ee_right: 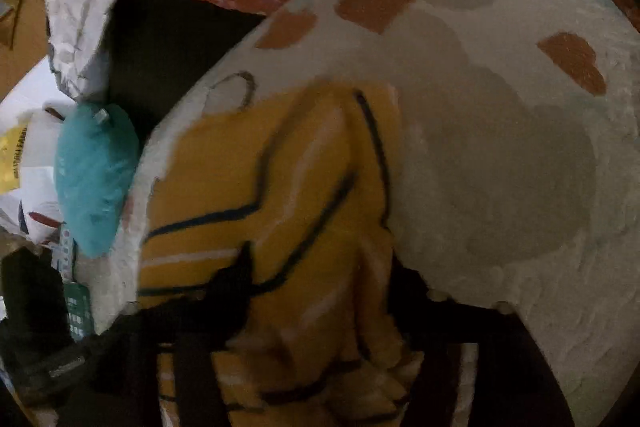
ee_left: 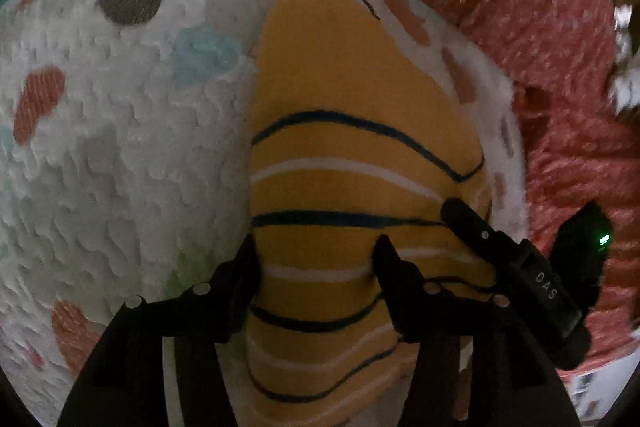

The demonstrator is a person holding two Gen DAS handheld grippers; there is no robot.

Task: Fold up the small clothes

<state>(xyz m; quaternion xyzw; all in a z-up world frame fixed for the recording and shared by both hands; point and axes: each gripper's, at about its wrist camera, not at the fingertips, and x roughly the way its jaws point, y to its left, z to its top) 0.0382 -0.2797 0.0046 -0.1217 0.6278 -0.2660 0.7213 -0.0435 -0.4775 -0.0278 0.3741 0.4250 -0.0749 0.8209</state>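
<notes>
The yellow striped garment (ee_left: 344, 155) lies on a white fluffy blanket with coloured hearts (ee_left: 120, 147), its long axis running straight away from the left tongs (ee_left: 316, 247), stripes crossing it. A red dotted bedcover (ee_left: 560, 67) shows past the blanket's edge. The left tongs stand fairly wide, their two tips set down on the garment's near end with cloth showing between them; whether they pinch it is unclear. In the right wrist view the garment (ee_right: 280, 195) is bunched and blurred, rising in a fold, and a teal cloth (ee_right: 94, 179) lies beside the blanket's edge. The right tongs (ee_right: 320, 267) are mostly hidden by the cloth; their opening cannot be judged.
</notes>
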